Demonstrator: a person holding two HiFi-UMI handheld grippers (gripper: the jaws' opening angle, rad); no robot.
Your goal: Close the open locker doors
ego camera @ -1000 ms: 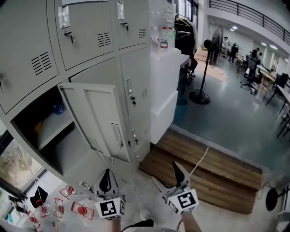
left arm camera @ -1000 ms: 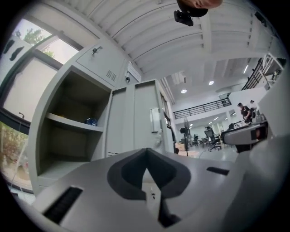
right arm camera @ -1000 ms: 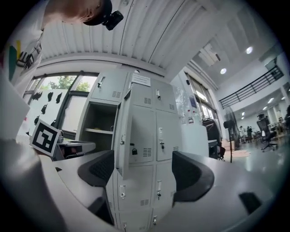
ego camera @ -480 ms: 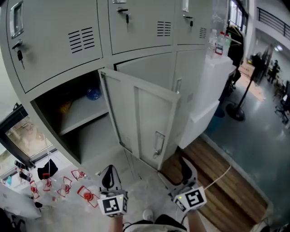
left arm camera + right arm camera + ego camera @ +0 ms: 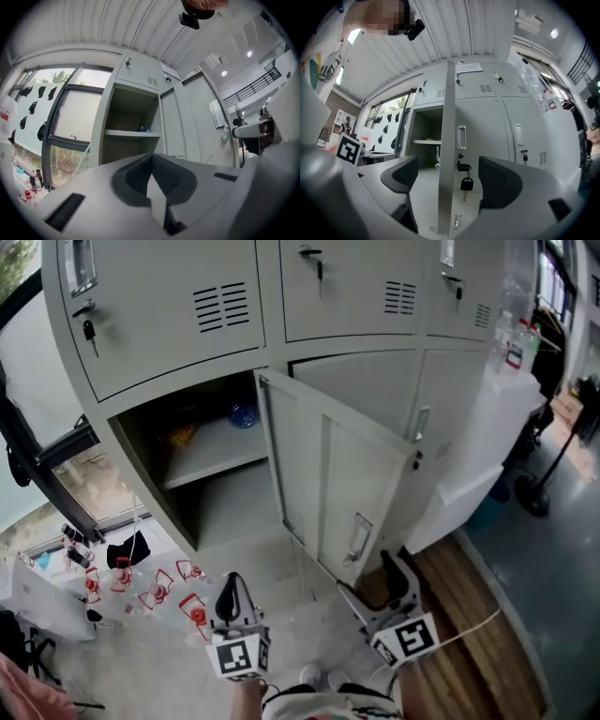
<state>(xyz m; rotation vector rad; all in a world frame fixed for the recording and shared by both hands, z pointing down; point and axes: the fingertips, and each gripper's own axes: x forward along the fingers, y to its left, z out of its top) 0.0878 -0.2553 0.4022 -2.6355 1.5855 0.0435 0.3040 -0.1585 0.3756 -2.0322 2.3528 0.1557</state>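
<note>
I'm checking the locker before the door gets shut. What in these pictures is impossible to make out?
- Blue item on the shelf: head view, too small and shadowed to identify.
- Right gripper touching the door: right gripper view, door edge stands between open jaws, contact unclear.
- Paper label print: right gripper view, too small to read.

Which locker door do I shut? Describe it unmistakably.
Find the grey locker bank. In its lower row, look at the compartment with a shelf. Its door alone stands swung outward, edge toward the open right tongs, a key hanging from it; neighbouring doors sit flush.
</note>
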